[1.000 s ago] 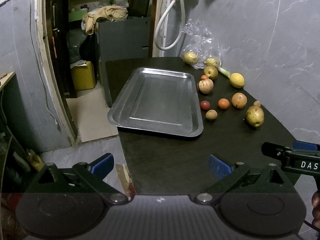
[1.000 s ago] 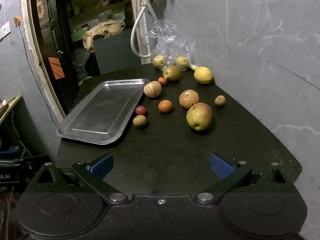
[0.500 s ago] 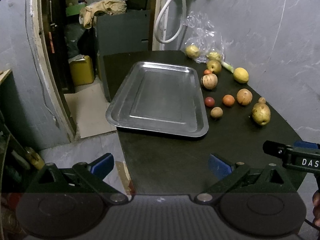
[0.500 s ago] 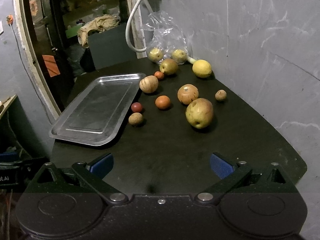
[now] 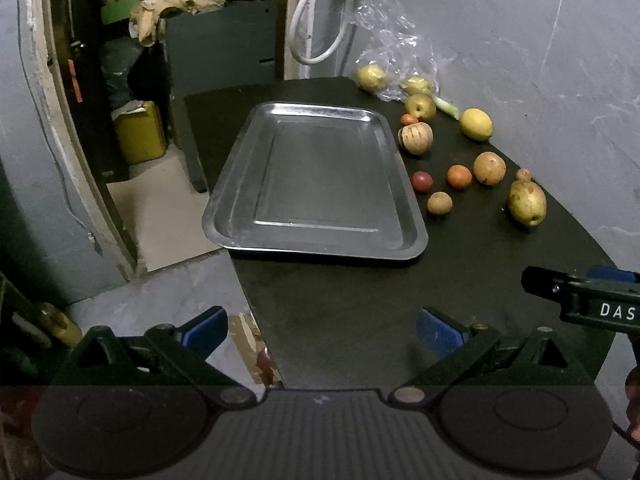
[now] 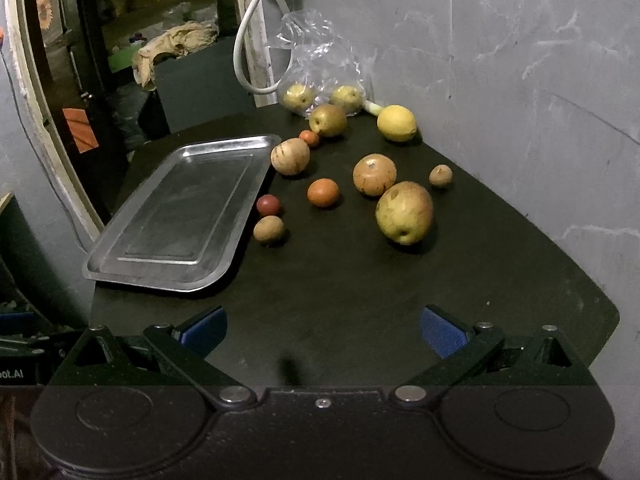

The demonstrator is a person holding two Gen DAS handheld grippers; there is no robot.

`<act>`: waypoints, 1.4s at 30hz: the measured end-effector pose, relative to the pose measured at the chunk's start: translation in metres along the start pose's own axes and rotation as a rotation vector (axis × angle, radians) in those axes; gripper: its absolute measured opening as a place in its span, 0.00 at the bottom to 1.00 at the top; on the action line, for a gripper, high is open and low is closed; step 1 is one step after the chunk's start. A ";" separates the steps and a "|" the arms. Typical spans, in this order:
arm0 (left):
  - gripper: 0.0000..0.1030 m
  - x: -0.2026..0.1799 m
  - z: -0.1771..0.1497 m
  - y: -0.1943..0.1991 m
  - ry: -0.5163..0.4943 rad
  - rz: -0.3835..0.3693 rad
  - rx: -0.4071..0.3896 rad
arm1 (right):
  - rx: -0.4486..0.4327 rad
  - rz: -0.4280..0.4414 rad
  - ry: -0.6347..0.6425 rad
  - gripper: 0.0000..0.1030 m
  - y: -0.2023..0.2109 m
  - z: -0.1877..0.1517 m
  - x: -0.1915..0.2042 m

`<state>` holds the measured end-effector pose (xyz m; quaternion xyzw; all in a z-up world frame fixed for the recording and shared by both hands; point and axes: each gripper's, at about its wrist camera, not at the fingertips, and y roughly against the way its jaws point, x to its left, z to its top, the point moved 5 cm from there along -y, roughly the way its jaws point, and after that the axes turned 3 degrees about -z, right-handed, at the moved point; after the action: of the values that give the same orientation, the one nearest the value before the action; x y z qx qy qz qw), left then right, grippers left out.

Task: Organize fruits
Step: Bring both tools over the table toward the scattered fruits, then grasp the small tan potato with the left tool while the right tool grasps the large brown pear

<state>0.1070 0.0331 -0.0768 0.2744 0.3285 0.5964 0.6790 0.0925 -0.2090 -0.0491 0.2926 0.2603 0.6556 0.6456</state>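
With both the left gripper [image 5: 322,330] and right gripper [image 6: 323,330] hanging wide and empty, loose round fruits, like the big yellow-green pear [image 6: 404,213], are lying beside the bare rectangular steel tray [image 6: 224,145], risking rolling off the black table [image 6: 340,292] if nudged.

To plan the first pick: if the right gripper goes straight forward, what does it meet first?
Probably bare black tabletop, then the small orange round fruit; the open right gripper holds nothing. Depth is unclear.
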 end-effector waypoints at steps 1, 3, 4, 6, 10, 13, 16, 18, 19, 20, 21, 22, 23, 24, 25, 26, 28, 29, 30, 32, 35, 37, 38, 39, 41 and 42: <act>0.99 0.001 -0.001 -0.001 0.004 -0.002 0.005 | 0.002 -0.006 0.001 0.99 0.000 0.000 0.001; 0.99 0.003 -0.001 -0.002 0.017 -0.007 0.012 | 0.003 -0.020 0.005 0.99 -0.001 0.000 0.001; 0.99 0.004 0.000 -0.002 0.027 -0.011 0.012 | 0.003 -0.028 0.007 0.99 0.000 0.000 0.001; 0.99 0.005 0.000 -0.003 0.047 -0.022 0.007 | 0.001 -0.038 0.016 0.99 0.001 0.000 0.001; 0.99 0.004 0.001 -0.006 0.065 -0.032 0.011 | 0.009 -0.054 0.036 0.99 0.000 -0.002 -0.003; 0.99 0.000 0.004 -0.009 0.063 -0.034 0.009 | 0.011 -0.060 0.037 0.99 -0.004 0.000 -0.008; 0.99 -0.009 0.012 -0.012 0.040 -0.026 -0.005 | -0.013 -0.080 0.050 0.99 -0.010 0.008 -0.015; 0.99 -0.017 0.019 -0.015 0.017 -0.022 -0.011 | -0.023 -0.097 0.054 0.99 -0.014 0.014 -0.021; 0.99 -0.021 0.023 -0.017 0.003 -0.026 -0.019 | -0.027 -0.103 0.051 0.99 -0.015 0.018 -0.024; 0.99 -0.027 0.027 -0.020 -0.012 -0.028 -0.024 | -0.032 -0.103 0.048 0.99 -0.017 0.021 -0.029; 0.99 -0.032 0.032 -0.023 -0.025 -0.030 -0.025 | -0.033 -0.103 0.049 0.99 -0.019 0.024 -0.032; 0.99 -0.037 0.035 -0.026 -0.037 -0.033 -0.025 | -0.031 -0.107 0.050 0.99 -0.023 0.026 -0.036; 0.99 -0.042 0.039 -0.030 -0.049 -0.034 -0.024 | -0.027 -0.110 0.048 0.99 -0.025 0.029 -0.040; 0.99 -0.047 0.042 -0.035 -0.061 -0.034 -0.022 | -0.026 -0.110 0.042 0.99 -0.029 0.031 -0.044; 0.99 -0.052 0.046 -0.039 -0.075 -0.035 -0.019 | -0.024 -0.109 0.034 0.99 -0.031 0.034 -0.049; 0.99 -0.057 0.049 -0.043 -0.089 -0.037 -0.018 | -0.022 -0.110 0.026 0.99 -0.035 0.037 -0.053; 0.99 -0.067 0.055 -0.050 -0.126 -0.035 -0.026 | -0.020 -0.111 0.015 0.99 -0.039 0.040 -0.060; 0.99 -0.072 0.058 -0.052 -0.144 -0.030 -0.035 | -0.017 -0.108 0.007 0.99 -0.042 0.043 -0.064; 0.99 -0.076 0.060 -0.054 -0.160 -0.025 -0.045 | -0.015 -0.103 -0.003 0.99 -0.045 0.044 -0.065; 0.99 -0.085 0.066 -0.059 -0.199 -0.026 -0.064 | -0.007 -0.083 -0.027 0.99 -0.053 0.049 -0.072; 0.99 -0.098 0.072 -0.068 -0.256 -0.029 -0.070 | -0.002 -0.067 -0.043 0.99 -0.057 0.053 -0.077; 0.99 -0.105 0.075 -0.074 -0.291 -0.030 -0.073 | 0.004 -0.053 -0.046 0.98 -0.061 0.056 -0.080; 0.99 -0.108 0.076 -0.077 -0.306 -0.030 -0.073 | 0.008 -0.045 -0.045 0.96 -0.063 0.057 -0.081; 0.99 -0.112 0.078 -0.081 -0.320 -0.033 -0.071 | 0.012 -0.037 -0.044 0.96 -0.064 0.058 -0.082; 0.99 -0.116 0.081 -0.087 -0.334 -0.041 -0.064 | 0.016 -0.020 -0.034 0.94 -0.067 0.059 -0.083; 0.99 -0.118 0.082 -0.091 -0.337 -0.043 -0.057 | 0.017 -0.012 -0.028 0.94 -0.068 0.060 -0.083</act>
<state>0.2192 -0.0950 -0.0808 0.3443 0.1987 0.5363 0.7446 0.1827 -0.2923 -0.0603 0.3057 0.2584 0.6451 0.6508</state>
